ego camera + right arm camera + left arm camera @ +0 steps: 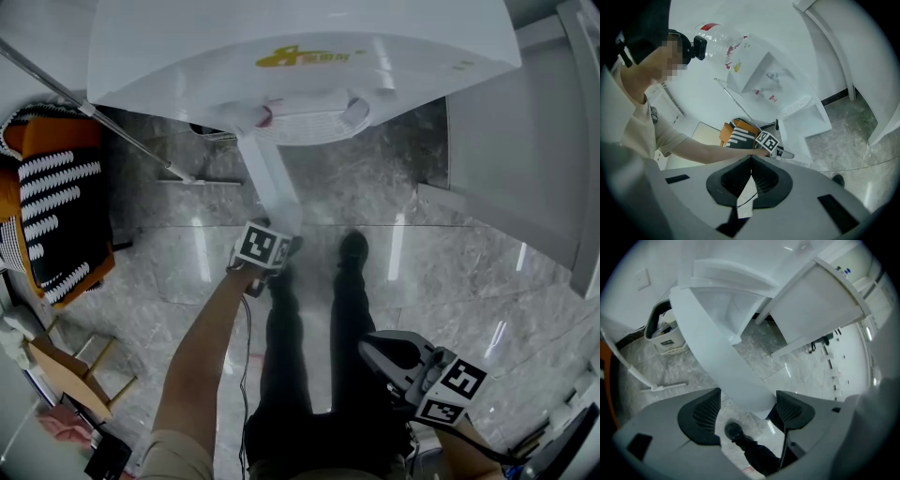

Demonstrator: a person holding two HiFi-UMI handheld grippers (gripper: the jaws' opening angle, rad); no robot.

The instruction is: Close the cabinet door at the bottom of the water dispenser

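The white water dispenser (300,56) stands ahead of me, its taps above the drip tray. Its bottom cabinet door (272,183) stands swung out toward me and shows edge-on in the head view. My left gripper (275,236) is at the door's free edge, pointing steeply down. In the left gripper view the door (717,357) reaches down between the wide-apart pads (703,416), close to the right one, and neither presses on it. The left gripper (747,411) is open. My right gripper (398,361) hangs low at the right, away from the dispenser, shut (751,180) on nothing.
An orange and striped cloth (56,206) lies on a seat at the left. A thin metal pole (94,112) leans beside the dispenser. A white partition (525,159) stands at the right. A bin (665,333) sits left of the dispenser. My black shoes (352,248) stand on the marble floor.
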